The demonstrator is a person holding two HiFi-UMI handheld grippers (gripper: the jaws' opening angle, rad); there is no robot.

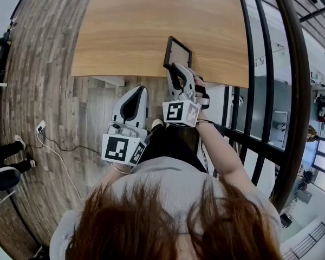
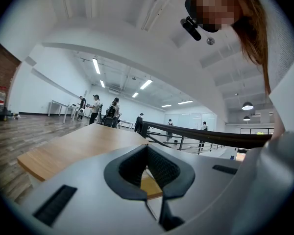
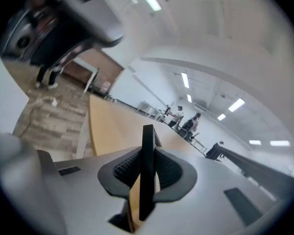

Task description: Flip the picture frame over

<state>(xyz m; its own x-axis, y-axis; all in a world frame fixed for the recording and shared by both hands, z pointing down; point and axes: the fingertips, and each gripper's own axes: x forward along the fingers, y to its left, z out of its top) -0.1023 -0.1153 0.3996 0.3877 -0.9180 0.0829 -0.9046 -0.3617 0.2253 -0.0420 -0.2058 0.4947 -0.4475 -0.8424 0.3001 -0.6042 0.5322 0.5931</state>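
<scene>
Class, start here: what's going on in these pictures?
A person stands at a wooden table with a tool in each hand. The right tool is clamped on the edge of a black frame and holds it tipped up near the table's near edge, so the flip is not yet done. The left tool is shut and empty, short of the table and touching nothing.

Of the picture frame, the lower corner is hidden by the right gripper (head view, centre); the table is cropped at the top.
</scene>
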